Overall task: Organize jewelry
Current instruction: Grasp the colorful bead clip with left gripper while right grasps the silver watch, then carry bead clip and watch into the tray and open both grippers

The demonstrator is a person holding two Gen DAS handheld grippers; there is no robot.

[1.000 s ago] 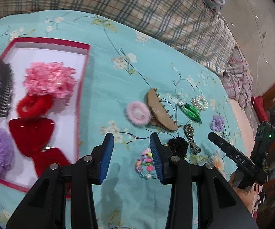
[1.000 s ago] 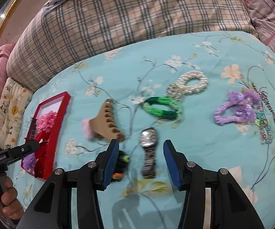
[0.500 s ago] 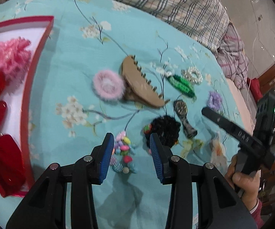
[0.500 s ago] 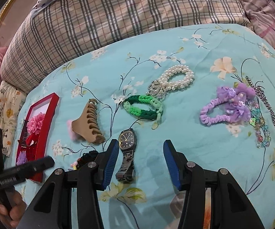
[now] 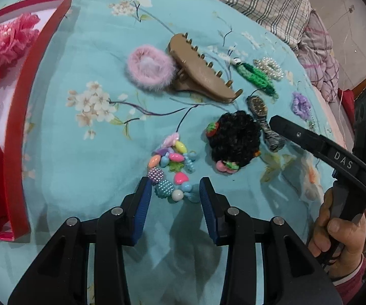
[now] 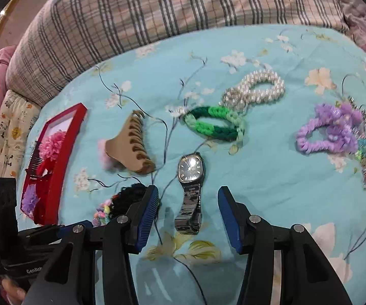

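Item: loose jewelry and hair accessories on a bed covered with a turquoise floral bedspread (image 5: 86, 58).

Left gripper (image 5: 175, 195): jaws parted, nothing pressed between the pads. The near end of a bracelet of coloured beads (image 5: 171, 170) lies just ahead of and partly between the fingertips, which suggests this is the piece lined up for pickup. Angled steeply down toward the cover.

Right gripper (image 6: 188, 208): jaws apart, empty. A metal-band wristwatch (image 6: 190, 190) lies lengthwise between the fingertips, its strap end nearest the gripper; the straddling pose reads as preparation to close across the band.

Ahead of the left gripper: black curly scrunchie (image 5: 233, 139) just beyond and to the right of the beads, then a tan claw clip (image 5: 200, 71) with a pink fluffy hair tie (image 5: 148, 70) touching its left side.

Ahead of the right gripper: green braided band (image 6: 216, 124), pearl bracelet (image 6: 256, 89) touching it beyond, purple scrunchie (image 6: 328, 129) to the far right, with a chain and beads alongside.

Destination, judged: red tray (image 5: 20, 132), well to the left of the left gripper, already holding a pink flower piece (image 5: 5, 40) and red items. Most pieces remain outside it, so sorting appears partway done.
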